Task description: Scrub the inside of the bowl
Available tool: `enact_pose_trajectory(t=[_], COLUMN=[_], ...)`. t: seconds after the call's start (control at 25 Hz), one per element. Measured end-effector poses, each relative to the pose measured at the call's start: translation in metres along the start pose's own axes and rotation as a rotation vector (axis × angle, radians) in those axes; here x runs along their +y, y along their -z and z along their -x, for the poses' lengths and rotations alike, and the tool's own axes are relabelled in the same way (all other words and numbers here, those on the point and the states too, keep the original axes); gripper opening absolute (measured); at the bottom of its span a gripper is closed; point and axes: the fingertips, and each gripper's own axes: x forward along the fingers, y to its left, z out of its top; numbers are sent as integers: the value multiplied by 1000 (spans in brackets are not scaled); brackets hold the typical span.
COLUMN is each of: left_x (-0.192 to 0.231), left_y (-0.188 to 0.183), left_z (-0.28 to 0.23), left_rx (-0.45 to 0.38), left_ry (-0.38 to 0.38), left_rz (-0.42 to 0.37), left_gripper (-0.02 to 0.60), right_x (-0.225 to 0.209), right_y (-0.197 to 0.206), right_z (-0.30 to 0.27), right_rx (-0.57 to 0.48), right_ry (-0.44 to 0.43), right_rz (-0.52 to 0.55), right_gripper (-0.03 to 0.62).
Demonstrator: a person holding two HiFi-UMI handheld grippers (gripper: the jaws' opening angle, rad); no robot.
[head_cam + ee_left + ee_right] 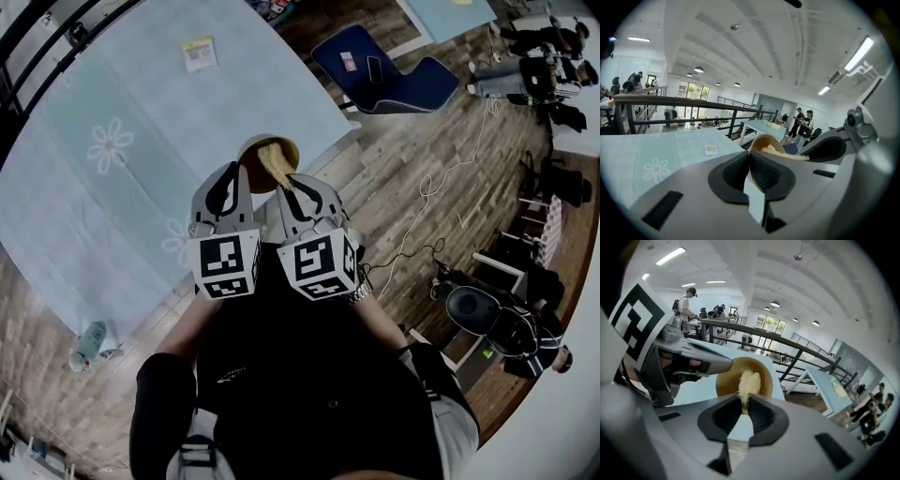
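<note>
Bowl (247, 161) sits right at the tips of both units, tilted with its opening toward us, over the edge of the pale blue desk (141, 112); we can't tell whether it rests on the desk

Left hand-held gripper (240, 172): jaws nearly together, pinching the bowl's wall at the rim

Right hand-held gripper (292, 184): jaws clamped on the near end of a pale fibrous scrubber (275, 162). The scrubber runs straight ahead of those jaws into the bowl, its far end against the inside wall

The two units are side by side, left one just beside the right one's jaws

Farther ahead of the left jaws we see a small yellow card (199, 53) on the desk; off past the right unit, a blue chair (394, 80) on the wood floor
</note>
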Motion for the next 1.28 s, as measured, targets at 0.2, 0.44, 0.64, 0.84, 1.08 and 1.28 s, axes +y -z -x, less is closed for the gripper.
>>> enact_pose_trajectory(t=[0.2, 0.44, 0.64, 0.84, 1.08, 1.28], left_x=[4, 6, 10, 14, 30, 24], left_y=[3, 4, 6, 7, 10, 11], left_z=[1, 0, 2, -1, -9, -11], left_rx=[4, 4, 3, 0, 15, 16], left_ry=[-7, -12, -15, -12, -64, -55], left_rz=[30, 43, 73, 117, 190, 183], left_gripper=[21, 21, 20, 20, 19, 20], right_x=[23, 42, 38, 16, -16, -15], right_y=[4, -5, -21, -32, -16, -5], right_z=[-7, -7, -1, 7, 3, -6], right_rx=[4, -77, -183, -321, -315, -276], right_ry=[-155, -397, -490, -469, -125, -37], right_rz=[-114, -473, -697, -860, -687, -629], right_gripper=[48, 48, 48, 48, 48, 48])
